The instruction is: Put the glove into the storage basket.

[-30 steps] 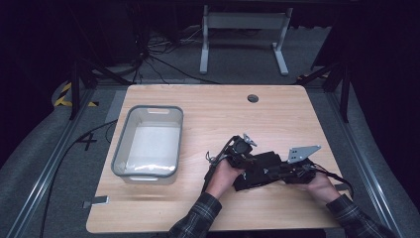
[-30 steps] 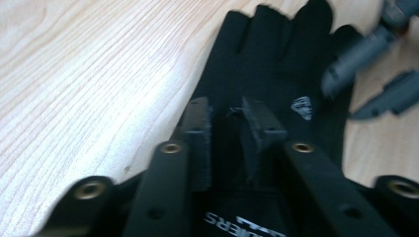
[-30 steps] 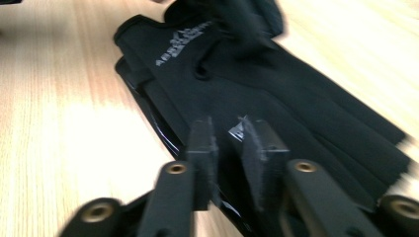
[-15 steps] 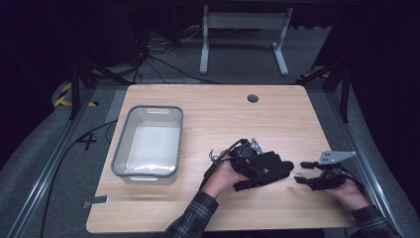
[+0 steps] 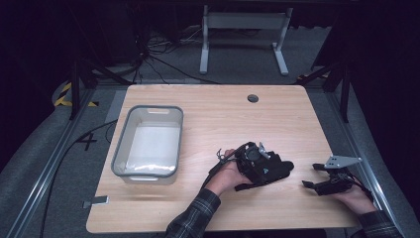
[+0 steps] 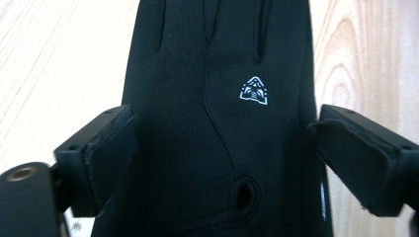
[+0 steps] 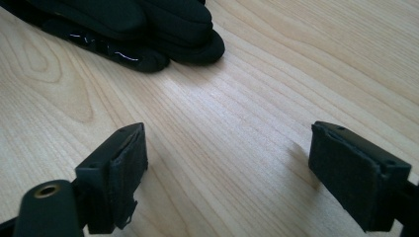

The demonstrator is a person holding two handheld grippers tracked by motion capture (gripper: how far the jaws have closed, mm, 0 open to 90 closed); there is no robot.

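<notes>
Black glove (image 5: 270,171) lies on tabletop (image 5: 218,114) at 5 o'clock, well apart from grey tub (image 5: 148,141) at 9 o'clock

Left hand-held gripper (image 6: 222,158): jaws spread wide around glove cuff, not yet squeezing; likely grasp step, next move is to clench

Right hand-held gripper (image 7: 227,173): released, holding nothing, beside glove fingertips

Left gripper view alone shows small white logo (image 6: 254,91); high view alone shows tub
</notes>
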